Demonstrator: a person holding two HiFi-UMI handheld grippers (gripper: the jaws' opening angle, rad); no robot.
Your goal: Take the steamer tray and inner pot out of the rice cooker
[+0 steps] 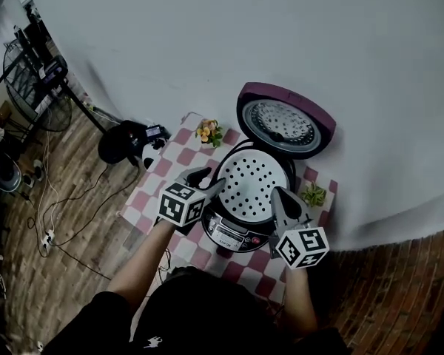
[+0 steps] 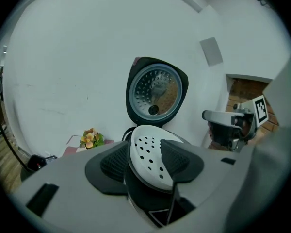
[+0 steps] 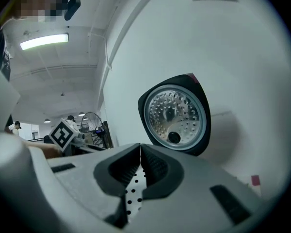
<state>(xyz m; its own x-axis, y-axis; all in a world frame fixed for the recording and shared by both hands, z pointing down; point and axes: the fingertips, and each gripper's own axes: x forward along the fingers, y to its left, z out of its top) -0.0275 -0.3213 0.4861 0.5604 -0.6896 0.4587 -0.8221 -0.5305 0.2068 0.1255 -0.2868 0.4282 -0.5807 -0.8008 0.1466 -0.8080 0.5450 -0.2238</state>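
Observation:
The rice cooker [image 1: 237, 231] stands on a checkered table with its lid [image 1: 285, 120] swung up. A white perforated steamer tray [image 1: 251, 187] lies in its mouth and hides the inner pot. My left gripper [image 1: 207, 186] is at the tray's left rim; in the left gripper view it [image 2: 146, 152] is open, with the tray's edge [image 2: 148, 164] in the gap between the pads. My right gripper [image 1: 279, 198] is at the tray's right rim. In the right gripper view its jaws [image 3: 140, 152] are shut tip to tip, with the tray [image 3: 132, 198] showing below them.
A small flower pot [image 1: 209, 132] sits at the table's far left corner and a green plant [image 1: 313, 194] at the right edge. The red-and-white cloth [image 1: 157, 180] covers a small table against a white wall. A black object [image 1: 126, 140] and cables lie on the floor to the left.

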